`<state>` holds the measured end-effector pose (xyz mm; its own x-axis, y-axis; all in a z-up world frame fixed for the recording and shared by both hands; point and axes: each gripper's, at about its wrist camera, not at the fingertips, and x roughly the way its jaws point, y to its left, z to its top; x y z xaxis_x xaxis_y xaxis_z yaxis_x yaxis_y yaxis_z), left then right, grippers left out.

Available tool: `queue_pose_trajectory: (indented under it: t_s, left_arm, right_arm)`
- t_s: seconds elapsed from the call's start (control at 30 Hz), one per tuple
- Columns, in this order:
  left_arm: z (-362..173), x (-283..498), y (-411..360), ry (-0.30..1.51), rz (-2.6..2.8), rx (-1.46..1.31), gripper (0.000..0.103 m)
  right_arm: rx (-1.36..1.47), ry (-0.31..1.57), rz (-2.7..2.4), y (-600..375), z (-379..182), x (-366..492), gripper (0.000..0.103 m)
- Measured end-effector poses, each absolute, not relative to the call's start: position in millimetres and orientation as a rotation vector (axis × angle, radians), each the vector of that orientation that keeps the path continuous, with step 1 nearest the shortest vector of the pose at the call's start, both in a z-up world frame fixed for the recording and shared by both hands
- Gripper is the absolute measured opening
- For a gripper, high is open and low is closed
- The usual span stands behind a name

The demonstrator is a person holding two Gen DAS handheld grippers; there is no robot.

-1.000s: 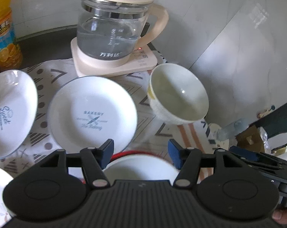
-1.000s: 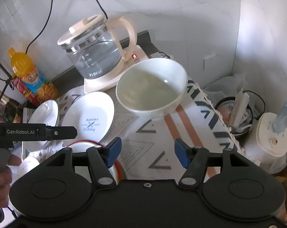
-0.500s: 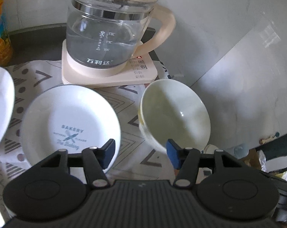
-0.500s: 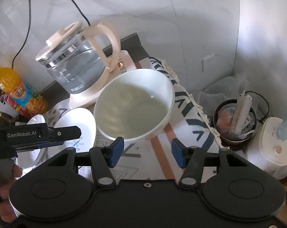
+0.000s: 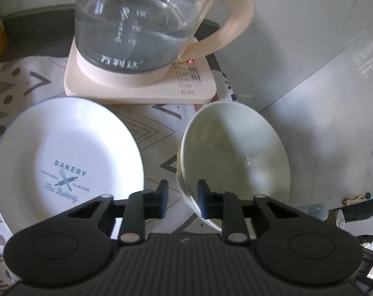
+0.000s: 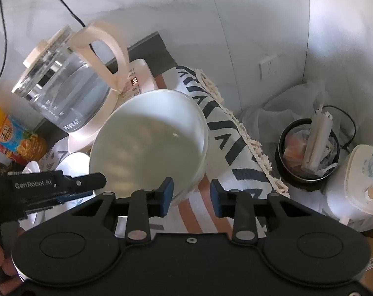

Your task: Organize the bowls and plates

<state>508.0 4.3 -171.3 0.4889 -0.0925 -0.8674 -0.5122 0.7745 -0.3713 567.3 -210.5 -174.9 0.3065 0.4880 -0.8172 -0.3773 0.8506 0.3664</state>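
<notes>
**White ceramic bowl**: upright on the patterned cloth, close to the right edge of the counter, just in front of the kettle base.

**Left gripper**: fingers narrowed and astride the near rim, one inside the bowl and one outside. Not yet clenched, to judge by the sliver of cloth showing between the outer finger and the wall.

**Right gripper**: fingers partly apart and pinching nothing, with the bowl's near wall beside the left one and a cloth stripe in the rest of the gap.

**Handling, as judged:**
- Stiff, glazed and slippery.
- Brittle if knocked or dropped.
- Moderately heavy for a rim pinch.
- Best taken across the rim wall, seated deep and lifted level, to avoid swinging on the pinch.

**Surroundings:**
- "Bakery" plate beside the bowl toward the left edge, apart from it.
- Glass kettle with water directly behind, its handle overhanging the bowl's far side. Likely the nearest obstacle on a lift.
- Orange juice bottle at the back left.
- Waste bin on the floor beyond the right edge.

**Risks:** cloth dragged with the bowl, or a chip against the plate or base.
</notes>
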Motion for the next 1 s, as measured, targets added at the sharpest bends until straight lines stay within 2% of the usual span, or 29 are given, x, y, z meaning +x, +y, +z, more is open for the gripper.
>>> queue_pose_trajectory:
  t_s: [0.13, 0.27, 1.0]
  left_arm:
    - [-177, 514, 2, 1.054, 0.278, -0.674, 0.012]
    - [-173, 514, -2, 1.045, 0.303, -0.658, 0.011]
    - [-123, 451, 2, 0.945, 0.270, -0.690, 0.010]
  right_arm:
    - [0.114, 1.139, 0.578, -205, -181, 571, 0.026]
    - [0.092, 1.127, 0.573, -200, -179, 569, 0.022]
    - [0.159, 1.019, 0.562, -211, -122, 509, 0.020]
